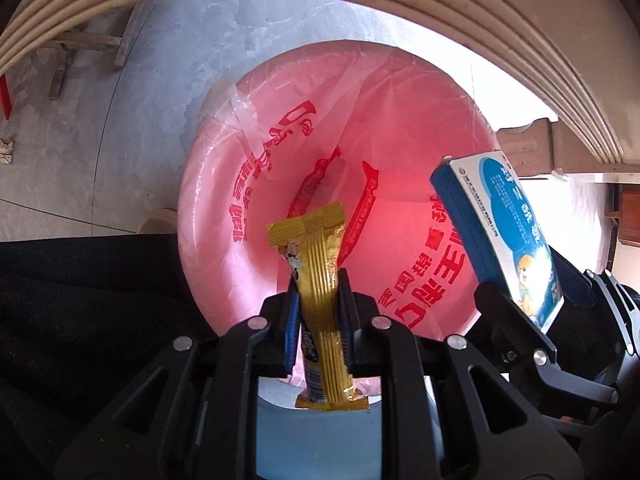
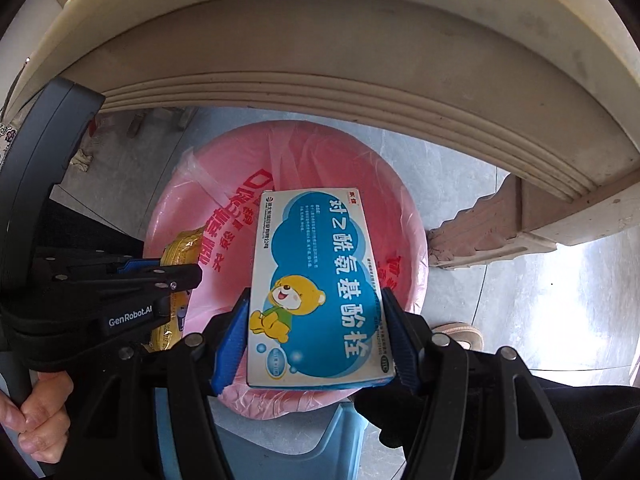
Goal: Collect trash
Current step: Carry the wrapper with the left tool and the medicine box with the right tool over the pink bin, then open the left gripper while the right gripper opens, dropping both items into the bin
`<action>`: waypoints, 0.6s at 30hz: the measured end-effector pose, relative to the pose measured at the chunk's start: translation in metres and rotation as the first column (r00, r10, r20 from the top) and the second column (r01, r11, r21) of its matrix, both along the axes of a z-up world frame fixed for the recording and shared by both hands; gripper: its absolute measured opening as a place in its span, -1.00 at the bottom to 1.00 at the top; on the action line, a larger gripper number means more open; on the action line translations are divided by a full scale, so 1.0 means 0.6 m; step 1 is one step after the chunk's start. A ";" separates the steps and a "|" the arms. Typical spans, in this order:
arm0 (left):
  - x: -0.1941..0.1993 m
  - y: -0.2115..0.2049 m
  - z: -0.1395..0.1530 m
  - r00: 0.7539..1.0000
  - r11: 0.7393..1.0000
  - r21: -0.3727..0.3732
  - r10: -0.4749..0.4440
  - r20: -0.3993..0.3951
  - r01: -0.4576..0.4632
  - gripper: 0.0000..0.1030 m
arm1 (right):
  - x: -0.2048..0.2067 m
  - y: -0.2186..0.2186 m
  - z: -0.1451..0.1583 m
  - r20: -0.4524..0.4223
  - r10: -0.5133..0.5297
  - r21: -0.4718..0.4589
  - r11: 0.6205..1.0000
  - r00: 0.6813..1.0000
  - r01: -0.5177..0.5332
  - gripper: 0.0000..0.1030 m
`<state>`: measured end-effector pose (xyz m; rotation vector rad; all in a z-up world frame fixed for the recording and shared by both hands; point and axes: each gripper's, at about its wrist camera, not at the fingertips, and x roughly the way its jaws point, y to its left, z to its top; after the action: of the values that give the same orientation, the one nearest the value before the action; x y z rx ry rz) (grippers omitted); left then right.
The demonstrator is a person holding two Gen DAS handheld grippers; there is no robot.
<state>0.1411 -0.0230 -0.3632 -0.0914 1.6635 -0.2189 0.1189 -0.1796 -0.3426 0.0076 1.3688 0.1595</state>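
My left gripper (image 1: 320,304) is shut on a gold snack wrapper (image 1: 320,280) and holds it upright over the open bin lined with a pink bag (image 1: 280,128). My right gripper (image 2: 316,320) is shut on a blue and white medicine box with a bear on it (image 2: 316,280), above the same pink-lined bin (image 2: 236,160). The box also shows at the right of the left wrist view (image 1: 504,232). The left gripper with the wrapper (image 2: 176,252) shows at the left of the right wrist view.
A cream table edge with ribbed moulding (image 1: 500,32) arches over the bin, with its carved leg (image 2: 480,224) to the right. Grey tiled floor (image 1: 100,128) surrounds the bin. A light blue stool (image 2: 280,440) stands below the grippers.
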 end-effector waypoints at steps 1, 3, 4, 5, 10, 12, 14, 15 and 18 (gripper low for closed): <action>0.004 0.000 -0.005 1.000 1.000 0.002 0.002 -0.009 -0.002 -0.66 | 0.003 0.001 -0.006 -0.009 0.000 0.002 1.000 1.000 0.000 0.18; 0.010 -0.001 -0.018 1.000 1.000 0.003 0.008 -0.029 -0.008 -0.66 | 0.009 0.001 -0.016 -0.026 0.003 0.001 1.000 1.000 -0.003 0.18; 0.013 -0.002 -0.024 0.999 1.000 0.009 0.010 -0.038 -0.010 -0.66 | 0.010 0.001 -0.022 -0.033 0.004 0.004 1.000 0.999 -0.004 0.18; 0.015 -0.002 -0.029 0.999 1.000 0.012 0.013 -0.046 -0.012 -0.66 | 0.014 0.000 -0.027 -0.039 0.005 0.005 1.000 0.999 -0.005 0.18; 0.020 -0.003 -0.052 0.996 0.999 0.036 0.027 -0.083 -0.024 -0.66 | 0.029 0.004 -0.046 -0.071 0.009 0.012 1.000 0.997 -0.008 0.18; 0.024 -0.004 -0.058 0.995 0.998 0.053 0.031 -0.090 -0.026 -0.64 | 0.033 0.004 -0.052 -0.076 0.013 0.011 1.000 0.997 -0.012 0.19; 0.026 -0.002 -0.062 0.994 0.998 0.054 0.039 -0.101 -0.034 -0.54 | 0.034 0.007 -0.055 -0.082 0.022 0.013 1.000 0.996 -0.021 0.19; 0.028 0.000 -0.062 0.994 0.998 0.048 0.046 -0.102 -0.041 -0.52 | 0.035 0.008 -0.058 -0.083 0.027 0.012 1.000 0.996 -0.026 0.20; 0.031 0.001 -0.061 0.996 0.997 0.068 0.044 -0.082 -0.038 -0.29 | 0.037 0.013 -0.062 -0.089 0.036 0.003 0.999 0.995 -0.036 0.38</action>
<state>0.1594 -0.0224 -0.3998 -0.0853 1.7485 -0.1295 0.1408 -0.1716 -0.3800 -0.0094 1.4579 0.1923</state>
